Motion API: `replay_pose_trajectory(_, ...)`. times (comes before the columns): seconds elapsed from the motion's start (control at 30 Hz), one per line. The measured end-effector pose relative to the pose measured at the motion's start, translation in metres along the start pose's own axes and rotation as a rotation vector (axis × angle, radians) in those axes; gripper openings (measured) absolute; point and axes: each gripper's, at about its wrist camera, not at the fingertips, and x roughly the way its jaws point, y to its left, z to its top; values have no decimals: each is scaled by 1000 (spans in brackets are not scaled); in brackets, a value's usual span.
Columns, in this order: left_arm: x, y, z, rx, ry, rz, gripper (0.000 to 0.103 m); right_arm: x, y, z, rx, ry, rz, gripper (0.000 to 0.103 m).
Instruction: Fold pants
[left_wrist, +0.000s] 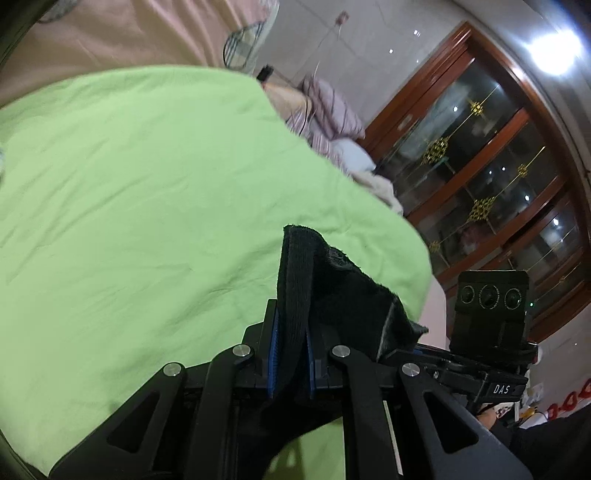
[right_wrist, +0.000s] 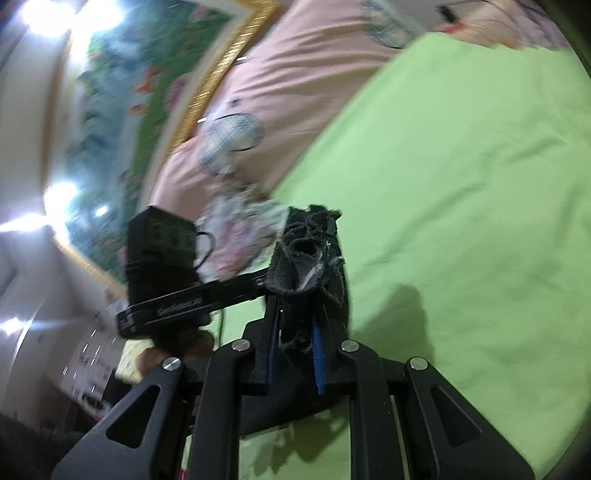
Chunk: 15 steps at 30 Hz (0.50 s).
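You hold the black pants (left_wrist: 332, 291) lifted over the green sheet (left_wrist: 147, 184), left gripper (left_wrist: 291, 354) and right gripper (right_wrist: 295, 343) both pinching cloth. This looks like the carrying step; next you should lay them flat.

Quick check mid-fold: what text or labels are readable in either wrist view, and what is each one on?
"DAS": white letters on the black bar of the other gripper, seen from the left wrist.
White lettering on the black bar in the right wrist view: too blurred to read.
Red marks at the left view's right edge: unreadable.
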Motion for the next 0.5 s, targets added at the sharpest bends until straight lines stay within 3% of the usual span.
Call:
replay_pose_trajectory(0.3, -77, 18, -50, -53, -112, 0, 11, 40, 52, -24, -112, 141, 102, 17)
replay_pose_trajectory(0.5, -96, 55, -85, -152, -146, 13, 11, 85, 67, -47, -129, 245, 119, 17)
